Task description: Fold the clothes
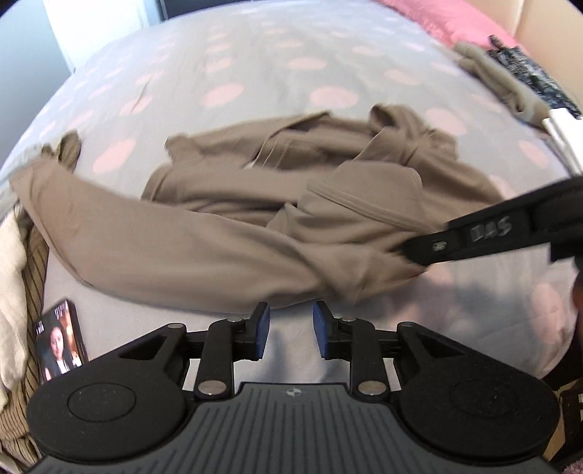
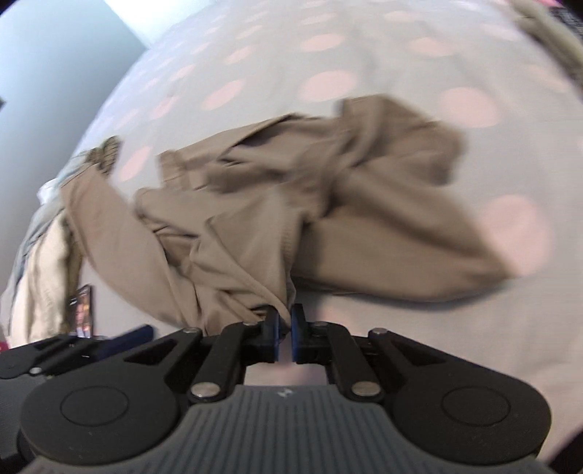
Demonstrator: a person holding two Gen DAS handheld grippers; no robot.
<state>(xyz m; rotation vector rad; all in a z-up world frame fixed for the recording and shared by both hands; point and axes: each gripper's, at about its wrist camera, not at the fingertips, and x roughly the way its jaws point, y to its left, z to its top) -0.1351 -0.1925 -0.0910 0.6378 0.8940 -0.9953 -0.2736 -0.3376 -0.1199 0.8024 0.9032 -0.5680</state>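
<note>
A crumpled tan garment (image 1: 255, 204) lies spread over the polka-dot bedsheet (image 1: 255, 65). My left gripper (image 1: 290, 330) is open just short of the garment's near edge, with nothing between its blue pads. My right gripper (image 2: 286, 330) is shut on a bunched fold of the tan garment (image 2: 291, 204) at its near edge. From the right of the left wrist view, the right gripper (image 1: 411, 251) reaches in with cloth pinched at its tip. One sleeve (image 1: 109, 226) trails off to the left.
A heap of cream and striped clothes (image 1: 18, 291) lies at the left edge of the bed, with a photo card (image 1: 60, 341) next to it. At the far right are another tan piece (image 1: 503, 76), a dark patterned cloth (image 1: 532, 73) and a pink pillow (image 1: 437, 14).
</note>
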